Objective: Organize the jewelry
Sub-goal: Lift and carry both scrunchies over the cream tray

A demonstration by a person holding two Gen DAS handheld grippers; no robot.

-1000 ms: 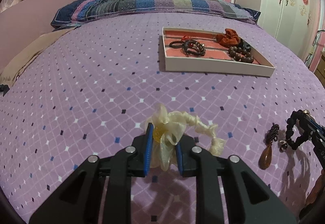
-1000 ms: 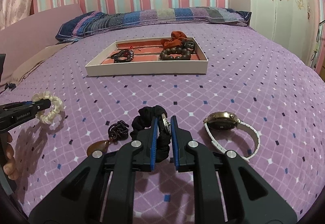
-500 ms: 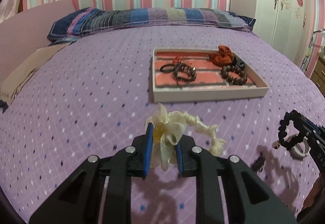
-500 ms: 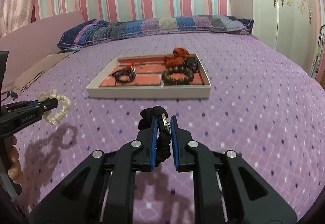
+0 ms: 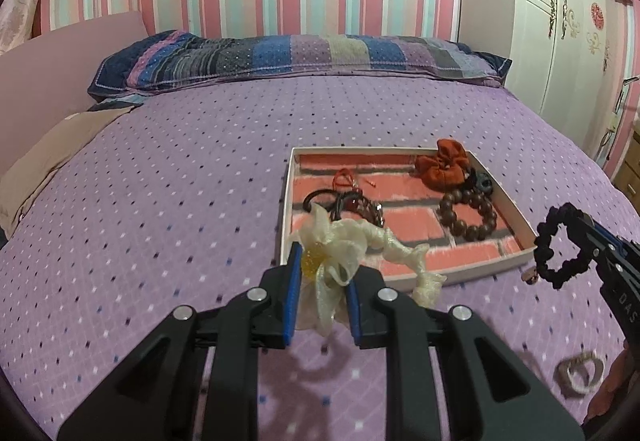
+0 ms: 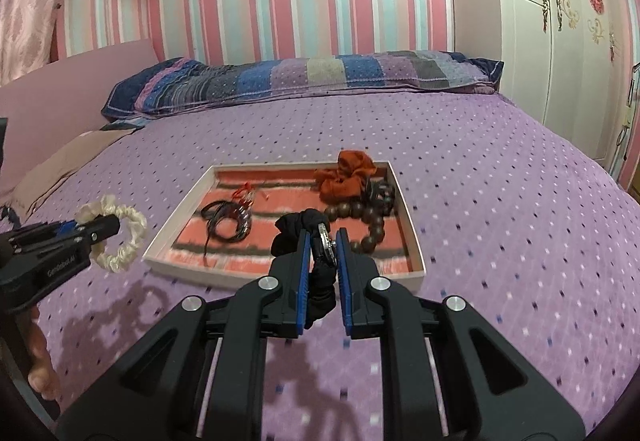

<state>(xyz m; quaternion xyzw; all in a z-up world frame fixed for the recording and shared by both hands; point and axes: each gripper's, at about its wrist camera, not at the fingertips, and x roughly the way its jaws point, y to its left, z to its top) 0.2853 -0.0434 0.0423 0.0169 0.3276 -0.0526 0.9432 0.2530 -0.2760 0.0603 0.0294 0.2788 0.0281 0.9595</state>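
My left gripper (image 5: 322, 261) is shut on a cream scrunchie (image 5: 340, 245) and holds it in the air just short of the near left corner of the white jewelry tray (image 5: 285, 209). My right gripper (image 6: 323, 241) is shut on a black scrunchie (image 6: 298, 227) with a small metal charm, held above the tray's near edge (image 6: 280, 275). Each gripper shows in the other view: the right one (image 5: 576, 241) with the black scrunchie (image 5: 558, 253), the left one (image 6: 102, 231) with the cream scrunchie (image 6: 124, 241). The tray holds an orange scrunchie (image 5: 442, 163), a brown bead bracelet (image 5: 468, 215) and dark hair ties (image 5: 340, 203).
The tray lies on a purple patterned bedspread (image 5: 160, 181). A white watch (image 5: 580, 373) lies on the bed at lower right. A striped pillow (image 5: 300, 57) lies at the head of the bed, and a white wardrobe (image 5: 560, 21) stands on the right.
Both grippers have risen off the bed and moved forward toward the tray, each carrying its scrunchie. The pendant on the bed has dropped out of view.
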